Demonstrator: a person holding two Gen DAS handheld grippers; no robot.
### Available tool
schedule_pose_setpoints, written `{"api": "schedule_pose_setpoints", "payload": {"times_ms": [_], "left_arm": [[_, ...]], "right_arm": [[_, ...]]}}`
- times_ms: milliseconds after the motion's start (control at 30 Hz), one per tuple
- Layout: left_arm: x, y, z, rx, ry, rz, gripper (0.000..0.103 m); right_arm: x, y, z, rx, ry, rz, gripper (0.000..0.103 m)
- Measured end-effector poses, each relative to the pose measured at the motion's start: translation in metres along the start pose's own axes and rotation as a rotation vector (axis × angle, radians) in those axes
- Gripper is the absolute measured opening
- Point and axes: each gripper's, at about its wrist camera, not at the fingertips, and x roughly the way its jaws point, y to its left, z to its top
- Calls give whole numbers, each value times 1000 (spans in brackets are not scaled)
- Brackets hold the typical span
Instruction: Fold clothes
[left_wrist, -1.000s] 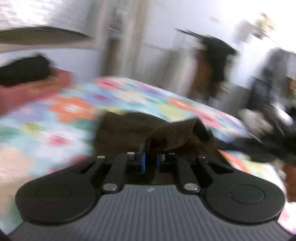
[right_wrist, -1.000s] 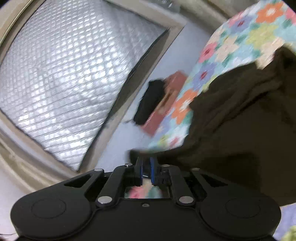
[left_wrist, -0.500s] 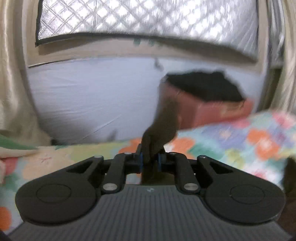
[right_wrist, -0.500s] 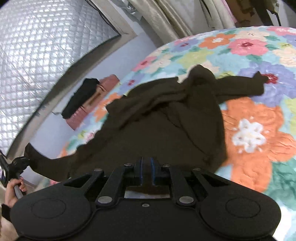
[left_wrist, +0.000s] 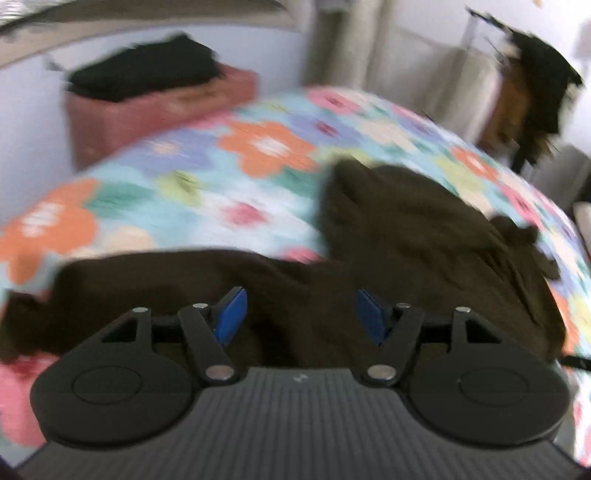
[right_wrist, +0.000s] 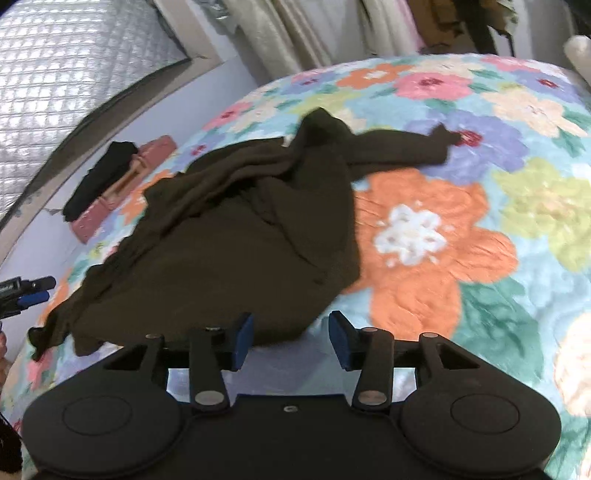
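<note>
A dark brown long-sleeved garment (right_wrist: 236, 229) lies crumpled on the floral bedspread (right_wrist: 424, 236). One sleeve (right_wrist: 402, 147) stretches to the right, and another part trails to the lower left. My right gripper (right_wrist: 291, 339) is open and empty just above the garment's near hem. In the left wrist view, which is blurred, the garment (left_wrist: 424, 236) lies on the bedspread (left_wrist: 221, 177). My left gripper (left_wrist: 299, 314) is open over its near edge. The left gripper also shows in the right wrist view (right_wrist: 27, 291) at the left edge.
A red-brown box (right_wrist: 122, 184) with a folded black garment (right_wrist: 99, 177) on it stands at the bed's far side by the wall; it also shows in the left wrist view (left_wrist: 155, 110). Curtains (right_wrist: 295, 33) and hanging clothes (left_wrist: 535, 88) are behind the bed.
Both grippers were shut on the brown garment and have opened. The garment, stretched between them before, now lies loose on the bedspread. The left camera has swung toward the bed.
</note>
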Motion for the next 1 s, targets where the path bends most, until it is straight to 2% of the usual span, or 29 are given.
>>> {"api": "schedule_pose_setpoints", "payload": {"times_ms": [100,200,267,400,433,467,500,533,567,600,700,767,800,833,900,967,1000], "left_arm": [[19,-13,-10,88,104,-17,72],[33,-27,-29,230,225,1,74],[35,-35,-37,291,226,-9,75],[44,-32,-40,258,216,-58,77],[47,-30,-42,239,205,-59,77],[49,-28,-43,220,194,-59,75],[50,-26,-45,207,176,-62,66],[48,-26,-45,208,150,-71,58],[46,-27,-42,212,125,-84,34],[41,-24,-38,192,93,-105,17],[27,-6,-23,56,-17,-196,17],[24,15,-19,-85,-91,-250,17],[25,28,-18,-166,-129,-276,21],[27,37,-19,-224,-141,-287,21],[39,47,-23,-265,-95,-268,22],[49,46,-27,-241,-21,-224,30],[54,44,-30,-239,3,-214,34]], "right_arm": [[4,-6,-4,40,-41,-12,56],[8,-12,-5,115,-82,-3,58],[14,-18,-3,190,-90,14,59],[33,-19,3,197,-106,-11,59],[39,-15,12,192,-104,5,51],[44,-12,21,187,-102,20,21],[49,-8,30,183,-100,36,8],[54,-5,39,178,-98,52,9],[59,-1,48,173,-96,67,9],[65,2,57,169,-94,83,9],[80,13,83,154,-88,130,9],[91,20,101,145,-83,162,9],[96,24,110,140,-81,177,9],[101,27,119,135,-79,193,10],[111,34,137,126,-75,224,16],[122,41,155,116,-71,256,38],[126,42,159,115,-61,262,40]]}}
